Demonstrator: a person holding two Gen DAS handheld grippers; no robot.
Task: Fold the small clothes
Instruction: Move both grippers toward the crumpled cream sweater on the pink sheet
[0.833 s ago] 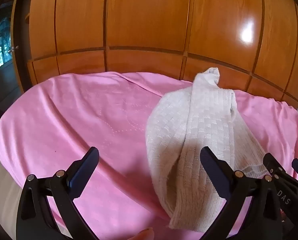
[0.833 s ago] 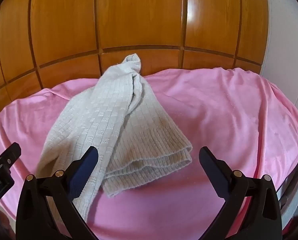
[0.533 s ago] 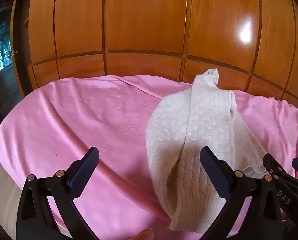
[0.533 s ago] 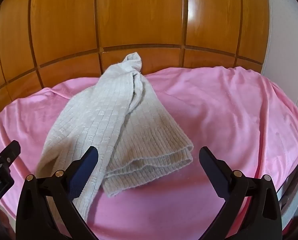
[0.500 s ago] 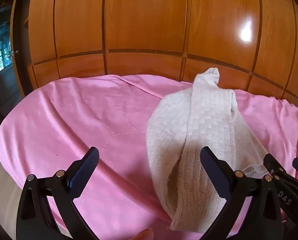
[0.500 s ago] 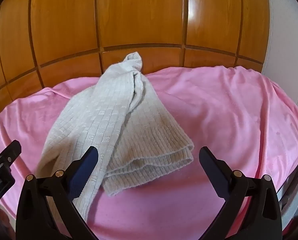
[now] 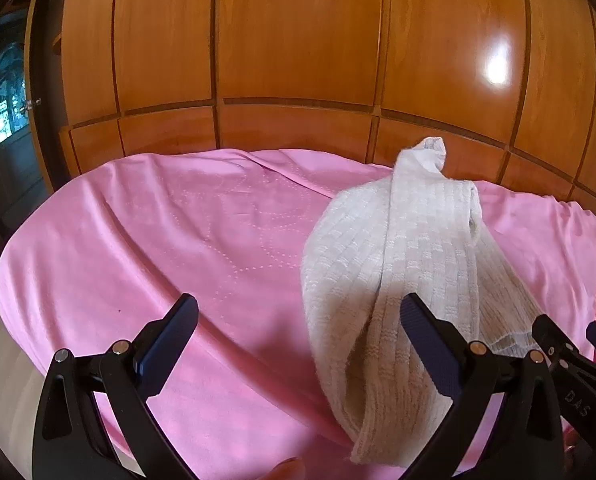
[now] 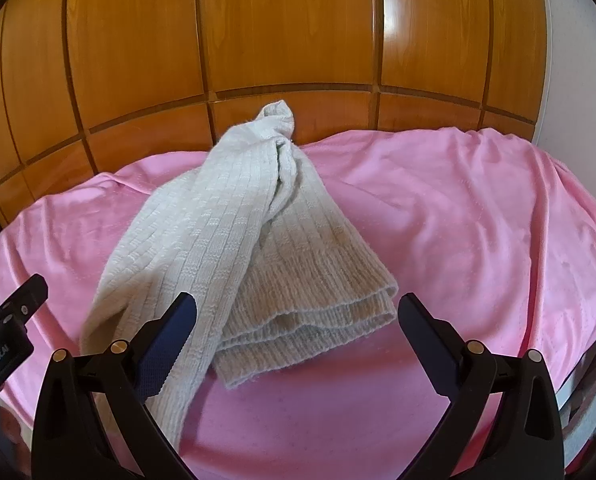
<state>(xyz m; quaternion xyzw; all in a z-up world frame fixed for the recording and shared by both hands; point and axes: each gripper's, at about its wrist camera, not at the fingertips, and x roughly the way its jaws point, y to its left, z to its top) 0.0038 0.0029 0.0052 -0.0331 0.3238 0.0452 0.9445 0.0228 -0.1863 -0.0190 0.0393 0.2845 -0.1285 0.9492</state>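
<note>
Both grippers, left gripper [image 7: 298, 322] and right gripper [image 8: 296, 316], spread, empty; pre-grasp step; knit garment [image 8: 234, 248] bunched at 12 o'clock; next likely grab hem, flatten.

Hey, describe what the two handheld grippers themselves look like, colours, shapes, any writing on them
Both the left gripper and the right gripper have glossy black frames with long angled arms, round brass-coloured pins at the pivots, and flat dark blue textured pads on the fingers. The left gripper's body, at the edge of the right wrist view, carries small white lettering, too small to read surely. No cables or sleeves show.
</note>
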